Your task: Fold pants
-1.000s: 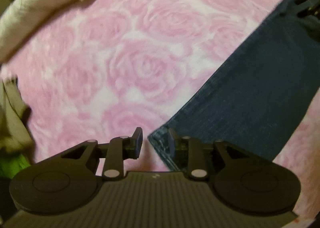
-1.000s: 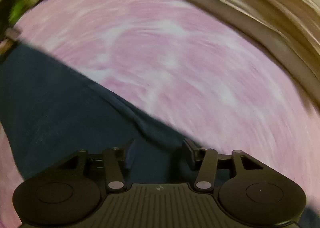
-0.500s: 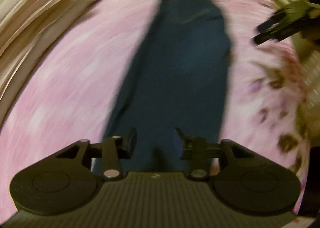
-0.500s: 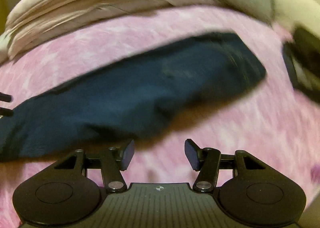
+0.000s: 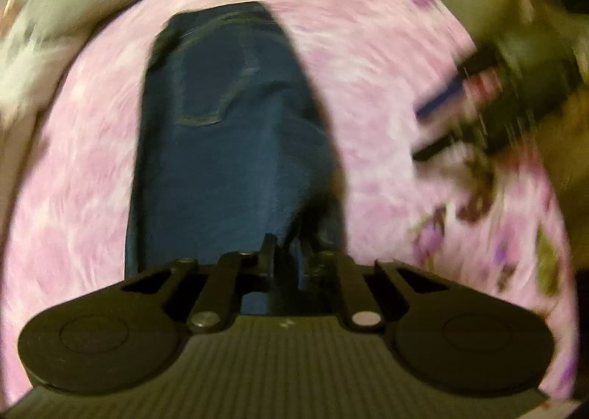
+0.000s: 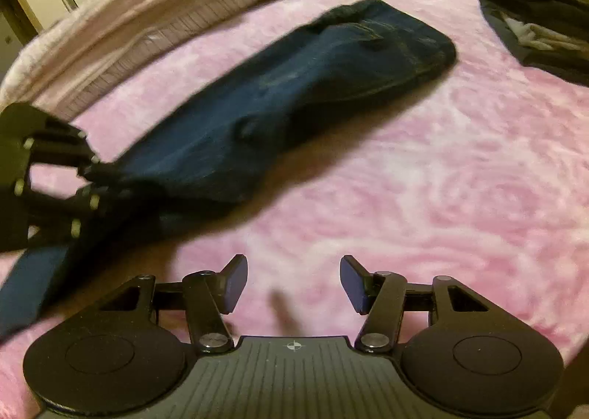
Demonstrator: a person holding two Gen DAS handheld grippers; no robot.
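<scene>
While right gripper (image 6: 292, 283) gapes, left gripper (image 5: 285, 257) clamps jeans (image 5: 228, 146).

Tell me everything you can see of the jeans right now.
The jeans are dark blue denim, folded lengthwise into one long strip on the pink rose-patterned blanket. The waist end, with a stitched back pocket, lies flat at the far end. The leg end is lifted off the blanket, pinched in the left gripper, casting a shadow beneath. The right gripper is open and apart from them, over bare blanket.
</scene>
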